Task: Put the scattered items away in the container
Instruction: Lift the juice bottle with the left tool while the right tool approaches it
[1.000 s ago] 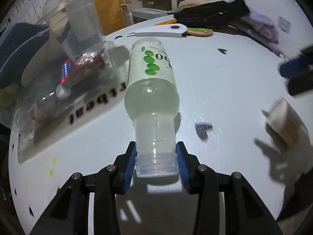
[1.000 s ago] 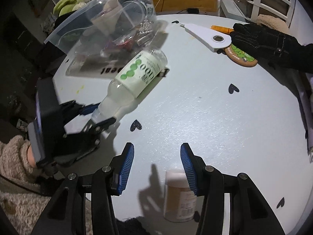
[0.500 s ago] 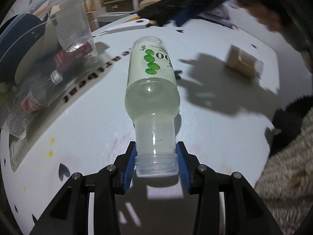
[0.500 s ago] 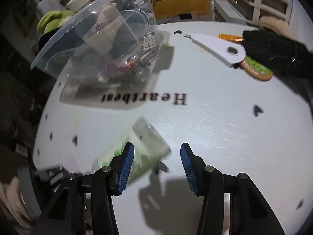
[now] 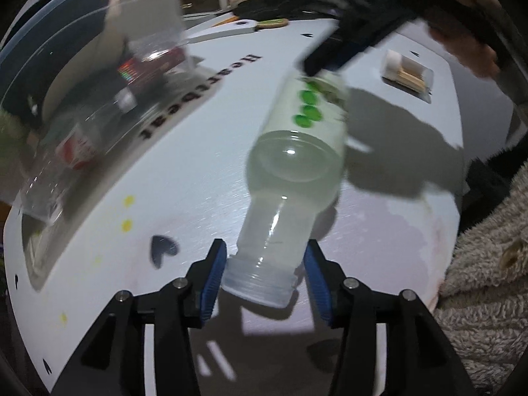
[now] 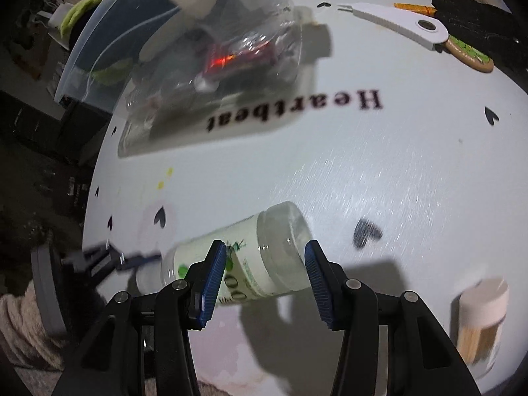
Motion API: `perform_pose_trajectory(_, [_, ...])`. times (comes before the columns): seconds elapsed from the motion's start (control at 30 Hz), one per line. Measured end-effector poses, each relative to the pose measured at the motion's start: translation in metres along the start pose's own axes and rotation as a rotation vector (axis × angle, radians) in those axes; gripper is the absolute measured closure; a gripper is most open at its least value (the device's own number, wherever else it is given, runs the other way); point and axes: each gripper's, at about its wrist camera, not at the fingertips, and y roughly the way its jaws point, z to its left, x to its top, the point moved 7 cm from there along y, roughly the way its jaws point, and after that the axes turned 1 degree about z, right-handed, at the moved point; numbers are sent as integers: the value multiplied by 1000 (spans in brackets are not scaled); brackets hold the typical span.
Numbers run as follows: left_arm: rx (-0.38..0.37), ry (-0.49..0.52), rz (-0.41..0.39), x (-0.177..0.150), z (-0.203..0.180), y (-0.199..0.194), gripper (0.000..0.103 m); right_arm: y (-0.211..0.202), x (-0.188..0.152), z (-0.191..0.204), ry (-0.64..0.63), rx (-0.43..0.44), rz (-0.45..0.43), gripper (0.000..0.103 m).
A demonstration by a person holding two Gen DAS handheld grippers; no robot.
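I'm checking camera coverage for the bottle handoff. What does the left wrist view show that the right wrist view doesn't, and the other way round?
Only the left wrist view shows the bottle's cap between the left gripper pads, and the person's hand holding the right gripper.

Only the right wrist view shows the bottle's base between the open right gripper pads, plus the orange pen.

Both show the bottle, the clear container, the "Heartbeat" lettering, the white tool and the toothpick jar.

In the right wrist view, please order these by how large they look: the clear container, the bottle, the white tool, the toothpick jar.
1. clear container
2. bottle, though nearness enlarges it
3. white tool and toothpick jar: alike, unsure
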Motion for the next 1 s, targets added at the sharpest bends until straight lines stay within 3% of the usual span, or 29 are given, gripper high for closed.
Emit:
perform_pose_trajectory(0.3, [3,51,-14,-7,17,1,44,4,-43,21,-37,-45,59,53])
perform_pose_trajectory(0.43, [-17,30,-17,-9,22,1,44,-3,-55,31,-160,-135,44,53])
perform_pose_trajectory(0.53, [-13,18,-24,-10,27,0,44,-15,-58,47,-426,-296,-1,52])
perform_pose_trajectory(0.57, [-13,17,-26,-11,28,0,44,-17,-60,53,-524,-347,-5,49])
perform_pose_trajectory(0.6, [-14,19,-27,-11,29,-1,44,-18,-62,58,-625,-397,-4,36])
perform_pose_trajectory(0.63, [-14,23,-28,-11,30,-1,44,-18,-64,61,-707,-437,-4,30])
perform_pose_trajectory(0.73, [-1,65,-33,-10,29,-2,44,-8,-74,72,-1026,-557,15,27])
perform_pose_trajectory(0.87, [35,205,-37,-6,21,-5,44,14,-90,77,-1384,-622,100,27])
perform_pose_trajectory(1.0, [69,394,-30,-3,10,-3,44,29,-88,77,-1540,-639,140,27])
